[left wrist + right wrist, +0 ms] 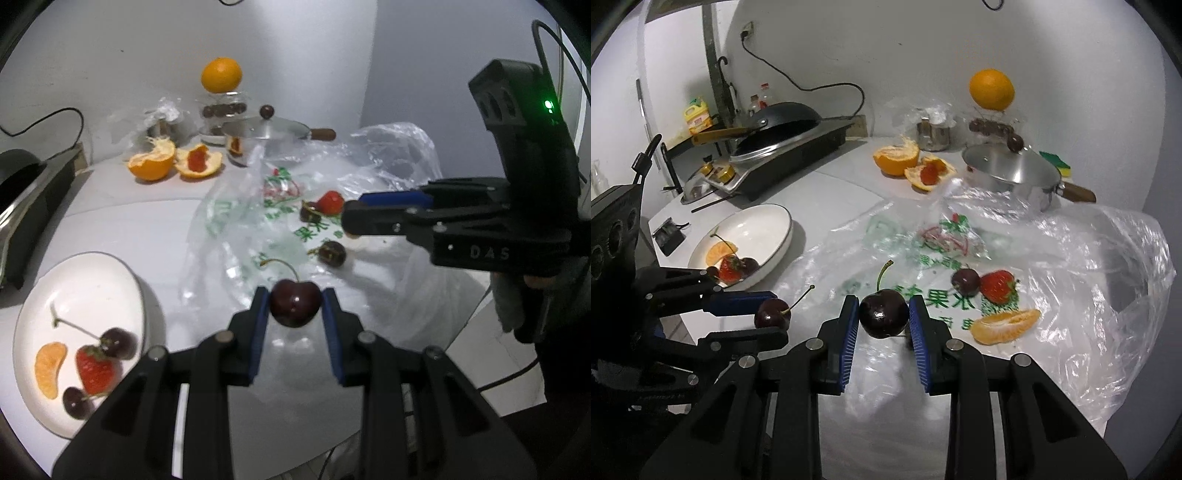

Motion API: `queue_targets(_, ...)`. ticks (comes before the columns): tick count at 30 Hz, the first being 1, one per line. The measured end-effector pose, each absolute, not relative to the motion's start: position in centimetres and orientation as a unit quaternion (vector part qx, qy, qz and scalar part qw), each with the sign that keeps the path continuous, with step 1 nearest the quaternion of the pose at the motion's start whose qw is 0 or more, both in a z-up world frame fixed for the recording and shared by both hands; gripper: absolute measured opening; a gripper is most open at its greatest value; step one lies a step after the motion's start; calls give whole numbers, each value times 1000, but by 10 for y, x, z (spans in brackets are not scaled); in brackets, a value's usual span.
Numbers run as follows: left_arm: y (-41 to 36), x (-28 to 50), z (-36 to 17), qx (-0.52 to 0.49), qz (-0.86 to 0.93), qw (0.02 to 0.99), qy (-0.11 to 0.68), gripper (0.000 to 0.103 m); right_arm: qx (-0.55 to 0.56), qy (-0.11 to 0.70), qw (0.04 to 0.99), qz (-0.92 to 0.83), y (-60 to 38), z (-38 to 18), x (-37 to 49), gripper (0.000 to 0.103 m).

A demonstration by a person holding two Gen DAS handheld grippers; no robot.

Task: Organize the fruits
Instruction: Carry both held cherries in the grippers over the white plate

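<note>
My left gripper (295, 306) is shut on a dark cherry (295, 302), held above the plastic bag (280, 236); it also shows in the right wrist view (768, 314). My right gripper (884, 314) is shut on another dark cherry (884, 314); in the left wrist view it (349, 218) sits at the right. On the bag lie a cherry (965, 281), a strawberry (997, 286) and an orange segment (1006, 326). The white plate (768, 225) at the left holds a strawberry (96, 369), cherries (118, 343) and an orange segment (50, 369).
A halved orange (897, 159) and peel (929, 176) lie at the back. A steel pot (1012, 175) with lid, a whole orange (991, 89) on a jar, and an induction cooker with a wok (783, 129) stand behind. The counter edge runs along the front.
</note>
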State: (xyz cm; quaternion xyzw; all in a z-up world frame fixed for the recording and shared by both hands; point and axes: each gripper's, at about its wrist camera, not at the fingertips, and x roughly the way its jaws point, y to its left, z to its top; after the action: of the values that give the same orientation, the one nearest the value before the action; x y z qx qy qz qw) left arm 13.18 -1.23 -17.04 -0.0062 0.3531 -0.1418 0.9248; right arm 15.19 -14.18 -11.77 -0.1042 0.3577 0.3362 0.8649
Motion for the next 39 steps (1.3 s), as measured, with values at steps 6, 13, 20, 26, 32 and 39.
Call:
queue_targets(6, 12, 116, -161, -13, -127, 934, 335, 30, -114, 344, 865, 348, -118, -107, 139, 30)
queue_targets(13, 44, 99, -155, -25, -107, 942, 318, 30, -124, 338, 860, 361, -85, -102, 127, 30)
queue_targets(20, 79, 85, -153, -40, -84, 948, 306, 30, -140, 336, 850, 380, -48, -102, 117, 30)
queue_targets(26, 107, 74, -155, -54, -59, 951, 299, 30, -152, 339, 841, 394, -18, -106, 112, 30)
queue_targets(32, 133, 69, -158, -61, -32, 953, 295, 30, -159, 341, 834, 404, 7, -110, 113, 30)
queue_targets(39, 156, 70, -164, -62, -11, 953, 295, 30, -163, 346, 828, 410, 29, -117, 118, 30)
